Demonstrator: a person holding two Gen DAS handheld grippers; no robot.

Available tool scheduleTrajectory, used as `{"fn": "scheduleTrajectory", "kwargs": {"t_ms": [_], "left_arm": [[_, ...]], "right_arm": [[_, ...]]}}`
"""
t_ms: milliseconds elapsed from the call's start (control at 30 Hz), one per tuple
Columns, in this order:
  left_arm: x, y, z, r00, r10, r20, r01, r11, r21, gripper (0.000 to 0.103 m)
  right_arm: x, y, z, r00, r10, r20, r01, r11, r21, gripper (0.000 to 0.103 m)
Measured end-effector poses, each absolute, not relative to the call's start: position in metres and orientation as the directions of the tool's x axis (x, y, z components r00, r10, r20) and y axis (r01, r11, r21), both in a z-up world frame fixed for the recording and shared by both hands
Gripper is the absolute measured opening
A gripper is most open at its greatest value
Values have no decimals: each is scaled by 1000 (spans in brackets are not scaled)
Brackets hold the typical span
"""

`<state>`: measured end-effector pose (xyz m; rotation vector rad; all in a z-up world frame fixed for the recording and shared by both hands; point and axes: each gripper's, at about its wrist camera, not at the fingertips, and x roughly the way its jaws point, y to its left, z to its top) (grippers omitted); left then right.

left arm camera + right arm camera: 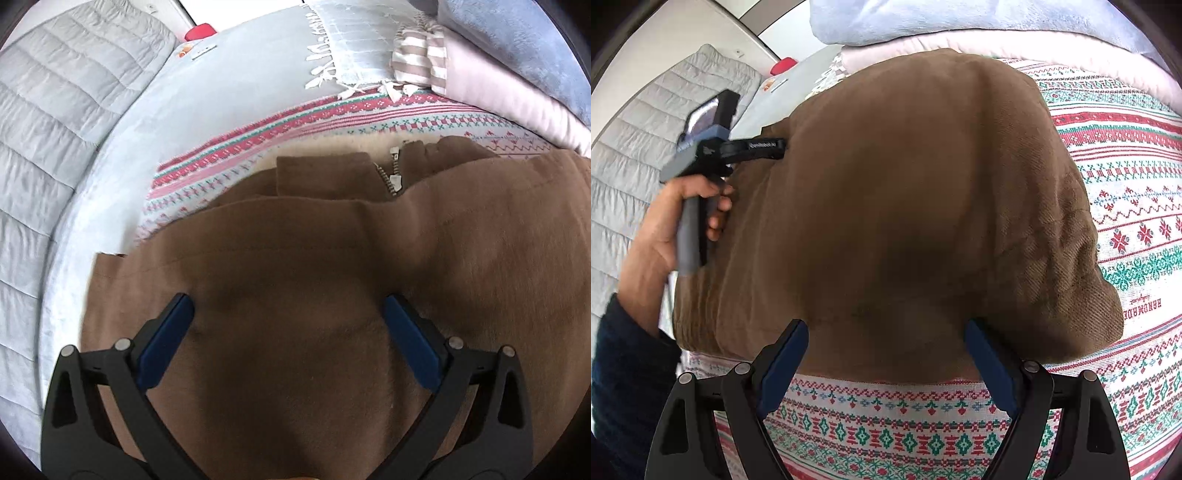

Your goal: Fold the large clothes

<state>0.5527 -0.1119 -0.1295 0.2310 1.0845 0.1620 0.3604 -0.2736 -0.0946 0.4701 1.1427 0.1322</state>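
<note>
A bed [110, 155] with a pale grey cover carries everything, and a grey quilted duvet [55, 110] lies along its left side. A patterned blanket [1126, 206] in red, green and white bands is spread across the bed. On it lies the brown jacket [905, 203], partly folded into a thick bundle, its metal zipper [393, 177] showing at the far edge in the left wrist view. Folded bedding is stacked at the far right: a blue blanket [517, 48] on a pink one [491, 96], beside a striped cloth [417, 59] and a fringed white throw [354, 48]. The left tongs [288, 314] are spread wide over the jacket, pinching nothing. The right tongs [886, 336] are likewise spread at the jacket's near edge. A hand [665, 229] in a dark sleeve grips the left tool's handle.
</note>
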Motion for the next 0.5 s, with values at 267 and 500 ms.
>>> {"fn": "scheduleTrajectory", "kwargs": {"t_ms": [267,500], "left_arm": [[419,-85,-85,546,15,-838,30,999,38,103],[310,-38,-82,613,-35,-789,-61,994,-91,103]], "right_arm": [[342,-302,-88,460,469,-754,198,774,602,88],[317,-342,-95,533,503,-680,292,646,706,88]]}}
